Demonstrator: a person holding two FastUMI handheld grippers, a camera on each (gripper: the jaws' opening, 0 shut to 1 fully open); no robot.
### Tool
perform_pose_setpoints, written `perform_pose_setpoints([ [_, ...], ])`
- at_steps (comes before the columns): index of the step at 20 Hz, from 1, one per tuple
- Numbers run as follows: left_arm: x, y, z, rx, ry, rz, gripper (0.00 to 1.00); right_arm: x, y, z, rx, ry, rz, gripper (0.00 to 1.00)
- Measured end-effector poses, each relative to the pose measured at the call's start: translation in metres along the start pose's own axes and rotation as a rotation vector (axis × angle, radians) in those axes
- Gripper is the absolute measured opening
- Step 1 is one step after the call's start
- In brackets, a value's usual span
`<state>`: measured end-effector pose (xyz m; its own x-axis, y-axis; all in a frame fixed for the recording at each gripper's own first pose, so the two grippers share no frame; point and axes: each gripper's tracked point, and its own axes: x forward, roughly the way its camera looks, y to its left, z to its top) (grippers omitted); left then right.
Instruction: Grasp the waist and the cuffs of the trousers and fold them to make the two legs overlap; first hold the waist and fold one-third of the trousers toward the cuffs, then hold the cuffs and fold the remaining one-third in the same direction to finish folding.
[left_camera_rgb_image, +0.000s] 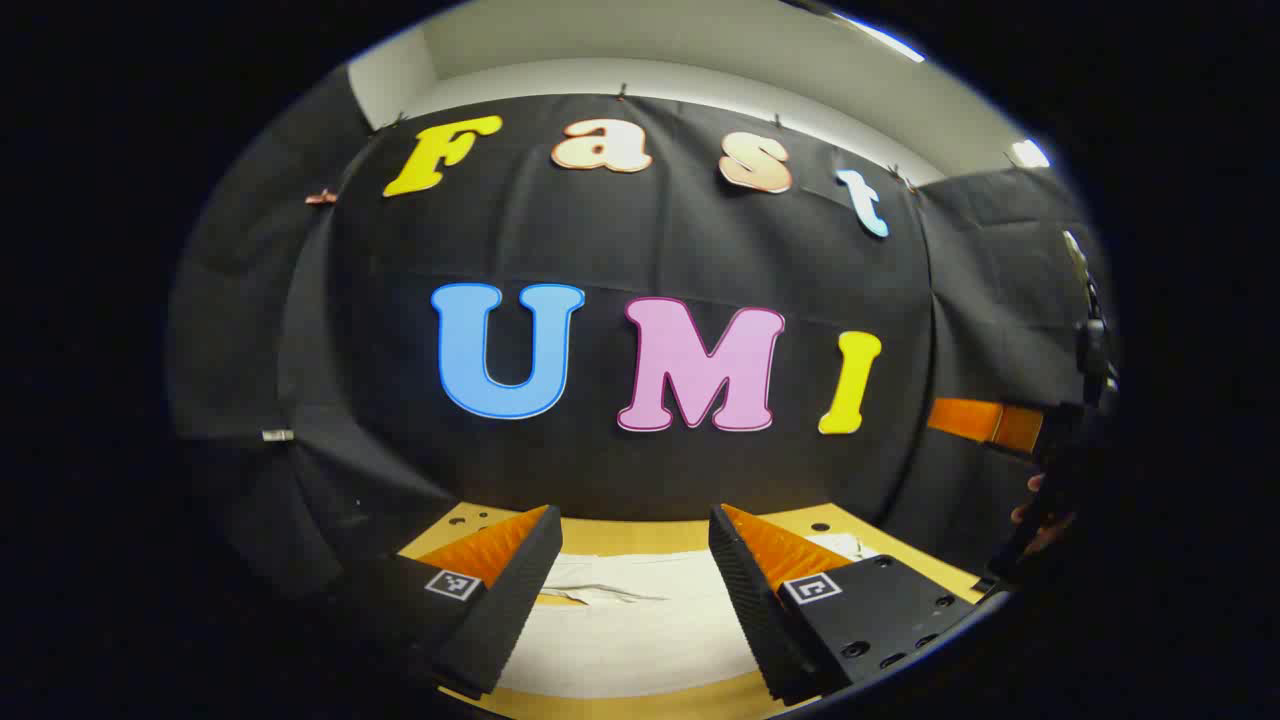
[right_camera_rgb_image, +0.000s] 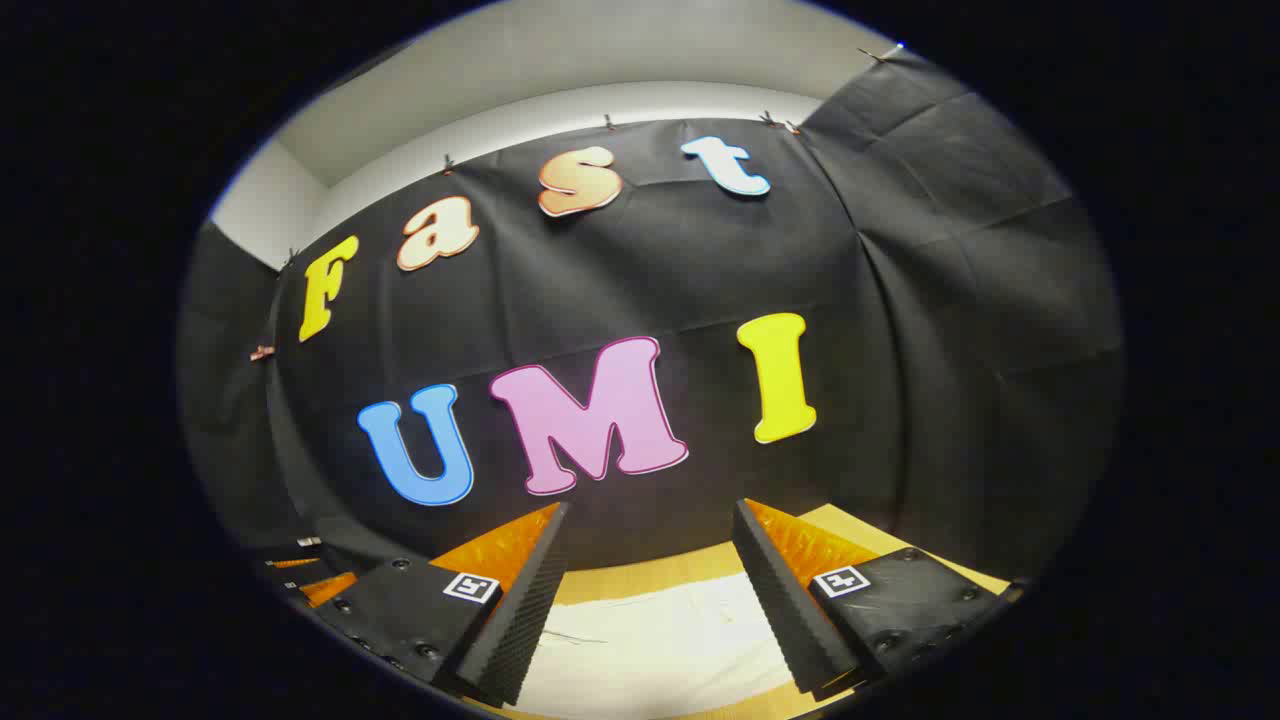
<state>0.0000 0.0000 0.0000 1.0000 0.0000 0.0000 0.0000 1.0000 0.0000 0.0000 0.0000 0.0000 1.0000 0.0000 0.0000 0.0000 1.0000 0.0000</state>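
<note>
Left gripper (left_camera_rgb_image: 635, 560): fingers spread wide, nothing between them, held above the tabletop (left_camera_rgb_image: 640, 535). Finger inner faces are ribbed wedges tapering to the tips. Each finger body carries a small square black-and-white marker tag, a pattern with no readable text; the body on the right side of the view has several screw holes.

Trousers (left_camera_rgb_image: 640, 620): pale cream fabric, lying flat on the tabletop below and between the left fingers. Cloth looks soft and matte, with a few creases and a dark seam or fold line near the far edge. Cannot tell waist from cuffs here.

Tabletop is light wood-coloured board with small round holes near its back edge. It runs up to the wall (left_camera_rgb_image: 640, 260), a black cloth hung from clips, creased and slightly sagging. Above the cloth sits a plain white wall and ceiling strip.

At the right edge of the left gripper view, the other gripper and part of a hand (left_camera_rgb_image: 1040, 520) holding it show, dark and blurred.

Right gripper (right_camera_rgb_image: 650, 560): fingers also wide apart and empty, same ribbed wedge shape, same marker tags, above the trousers (right_camera_rgb_image: 660, 640). Fabric here is smooth with one faint crease. The tabletop (right_camera_rgb_image: 640, 578) shows as a band beyond the cloth. Nothing blocks the trousers in either view.
</note>
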Motion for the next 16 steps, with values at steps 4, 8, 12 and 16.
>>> perform_pose_setpoints([
  [4,0.001,-0.013,-0.009,0.021,-0.03,-0.138,0.94,0.001,-0.002,-0.008,-0.026,-0.014,-0.03,0.98],
  [8,0.017,-0.01,-0.03,0.007,0.007,-0.122,0.94,0.021,-0.025,-0.043,-0.093,0.104,-0.047,0.98],
  [12,0.036,0.006,-0.058,-0.067,0.106,-0.052,0.93,0.036,-0.052,-0.042,-0.107,0.086,-0.082,0.98],
  [16,0.041,0.015,-0.071,-0.114,0.135,-0.01,0.88,0.045,-0.079,-0.054,-0.158,0.118,-0.106,0.98],
])
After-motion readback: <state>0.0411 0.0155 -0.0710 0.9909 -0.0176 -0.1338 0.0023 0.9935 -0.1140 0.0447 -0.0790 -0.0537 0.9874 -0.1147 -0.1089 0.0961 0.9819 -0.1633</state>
